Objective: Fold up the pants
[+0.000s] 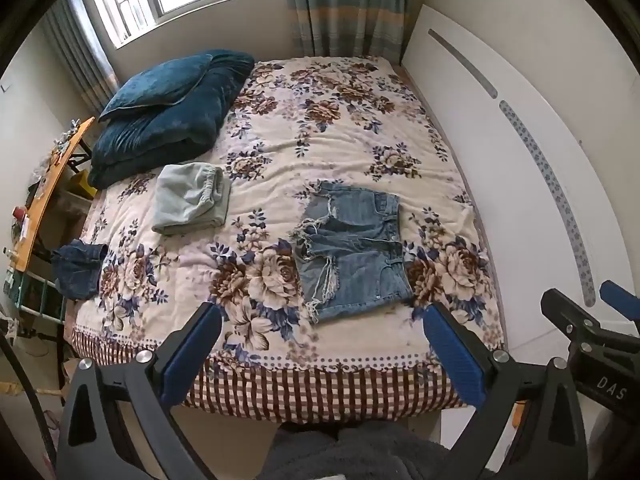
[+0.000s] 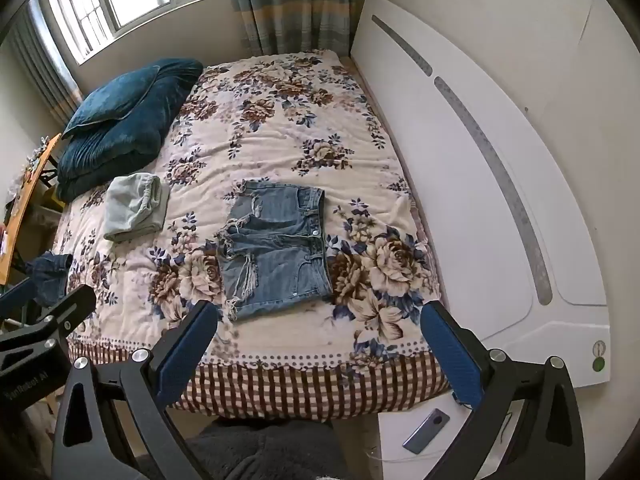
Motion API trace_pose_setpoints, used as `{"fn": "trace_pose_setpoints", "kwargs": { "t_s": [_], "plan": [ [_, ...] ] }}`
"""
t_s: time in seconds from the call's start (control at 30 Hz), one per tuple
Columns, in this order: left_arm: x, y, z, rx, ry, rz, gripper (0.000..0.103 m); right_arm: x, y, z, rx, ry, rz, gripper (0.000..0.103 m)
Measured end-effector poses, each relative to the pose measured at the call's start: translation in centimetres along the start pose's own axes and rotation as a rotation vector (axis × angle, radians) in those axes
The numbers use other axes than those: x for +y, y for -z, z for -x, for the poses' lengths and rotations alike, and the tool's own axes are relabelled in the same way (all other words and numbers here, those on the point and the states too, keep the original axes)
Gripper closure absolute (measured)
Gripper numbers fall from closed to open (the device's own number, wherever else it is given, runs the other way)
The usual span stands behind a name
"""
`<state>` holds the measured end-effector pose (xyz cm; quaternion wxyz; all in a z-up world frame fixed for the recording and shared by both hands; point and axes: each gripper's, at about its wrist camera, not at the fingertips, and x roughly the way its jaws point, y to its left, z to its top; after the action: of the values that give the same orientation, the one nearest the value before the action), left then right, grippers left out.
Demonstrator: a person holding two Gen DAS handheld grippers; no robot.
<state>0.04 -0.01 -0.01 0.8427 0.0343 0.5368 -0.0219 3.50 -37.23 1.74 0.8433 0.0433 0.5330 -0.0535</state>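
Nearest the lens, dark fuzzy fabric [image 1: 360,452] fills the bottom edge at 6 o'clock, just under the tool. Left gripper [image 1: 324,320]: jaws spread wide, blue pads [image 1: 192,356] bare, nothing between them; it hangs over the near edge of the bed [image 1: 320,396], clear of the cloth. Right gripper [image 2: 320,316]: same wide spread, nothing held, also apart from any fabric. In the left view the right gripper shows at 4 o'clock. Denim shorts [image 1: 352,248] lie flat and unfolded on the floral blanket [image 1: 280,152], just past both grippers toward 12 o'clock, waistband at 3 o'clock, frayed hems at 9 o'clock. A folded pale grey garment [image 1: 192,200] sits at 10 o'clock from the shorts, well apart. Dark jeans [image 1: 76,268] hang off the bed edge at 9 o'clock. Blue pillow and quilt [image 1: 168,108] are stacked at 11 o'clock. White headboard [image 2: 480,184] runs along 3 o'clock; a phone [image 2: 426,430] lies on the white nightstand [image 2: 400,460] at 5 o'clock.
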Motion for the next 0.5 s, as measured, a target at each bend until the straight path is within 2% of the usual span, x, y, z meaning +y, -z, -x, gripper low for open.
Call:
{"fn": "trace_pose_setpoints", "kwargs": {
  "t_s": [0.5],
  "plan": [
    [-0.9, -0.1, 0.3, -0.006, 0.007, -0.008, 0.000, -0.4, 0.1, 0.4, -0.004, -0.004, -0.001, 0.000]
  ]
}}
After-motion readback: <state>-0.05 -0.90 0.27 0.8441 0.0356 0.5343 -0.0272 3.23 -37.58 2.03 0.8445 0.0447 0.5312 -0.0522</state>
